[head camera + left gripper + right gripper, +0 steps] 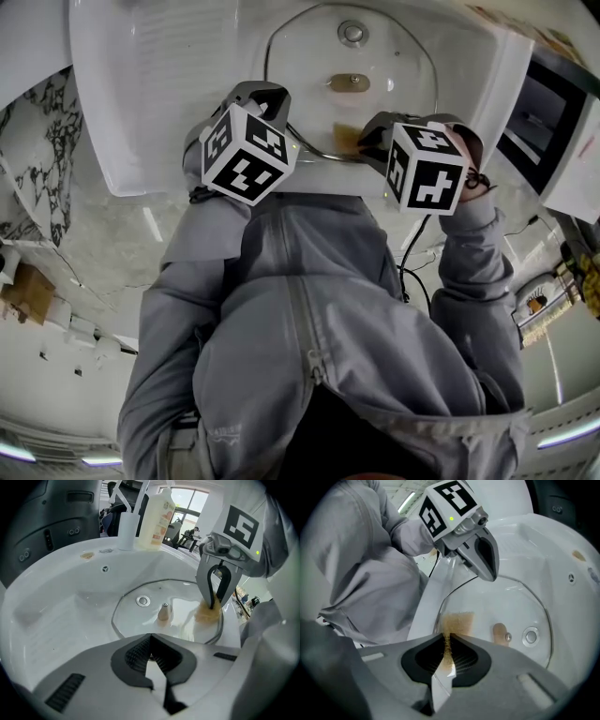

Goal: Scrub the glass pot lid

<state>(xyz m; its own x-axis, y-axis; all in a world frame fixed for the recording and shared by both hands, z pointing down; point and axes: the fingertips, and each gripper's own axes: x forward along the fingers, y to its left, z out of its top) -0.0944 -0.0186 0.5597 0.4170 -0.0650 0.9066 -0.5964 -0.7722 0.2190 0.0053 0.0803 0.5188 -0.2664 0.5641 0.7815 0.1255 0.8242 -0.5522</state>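
Because the glass must be rubbed, the right gripper [446, 638], low in its own view, clamps a tan scouring sponge [458, 623] flat against the round glass pot lid [511, 597]. The lid lies in the white sink [543, 541]. Beyond, at upper centre, the left gripper [487, 575], jaws closed, bears on the rim, apparently steadying it.

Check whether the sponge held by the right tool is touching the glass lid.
Touching. The left gripper view shows the right tool pressing the sponge down onto the glass lid near its rim, with no gap beneath it.
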